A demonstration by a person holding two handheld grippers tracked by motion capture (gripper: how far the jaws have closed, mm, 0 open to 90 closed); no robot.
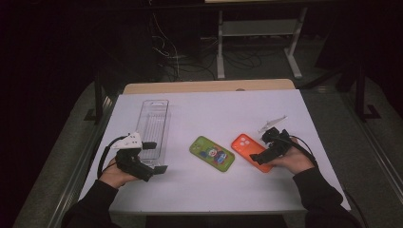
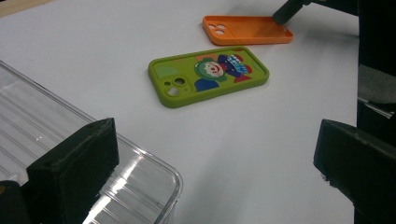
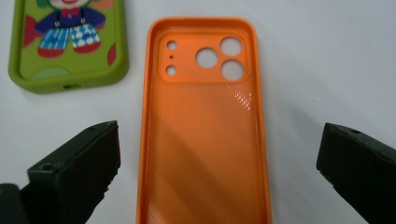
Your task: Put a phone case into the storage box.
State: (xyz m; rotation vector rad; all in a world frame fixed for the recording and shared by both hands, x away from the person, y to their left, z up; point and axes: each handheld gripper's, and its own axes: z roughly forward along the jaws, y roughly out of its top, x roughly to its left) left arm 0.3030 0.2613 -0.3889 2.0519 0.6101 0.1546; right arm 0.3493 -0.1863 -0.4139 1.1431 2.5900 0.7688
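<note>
Nearest the high camera, two dark sleeves come in over the near edge of the white tabletop [image 1: 209, 190], each hand holding a gripper. Just near-right of the orange phone case [image 1: 248, 151], the right gripper [image 1: 260, 159] sits low with its jaws spread wide; in the right gripper view the two black jaws stand well apart on either side of the case's near end, pinching nothing. That case lies flat with its hollow side up, camera cutouts at its far end. Well to the left of the orange case, the left gripper [image 1: 159, 159] hovers over the near end of a clear plastic tray [image 1: 153, 126], its jaws also spread and empty; the left gripper view shows one jaw above the tray's rounded near corner. Between the tray and the orange case, just left of the case and not touching it, lies a green phone case [image 1: 212, 153] printed with a clown figure. Beyond the orange case, bare tabletop runs to a wooden strip [image 1: 209, 86] at the far edge.
</note>
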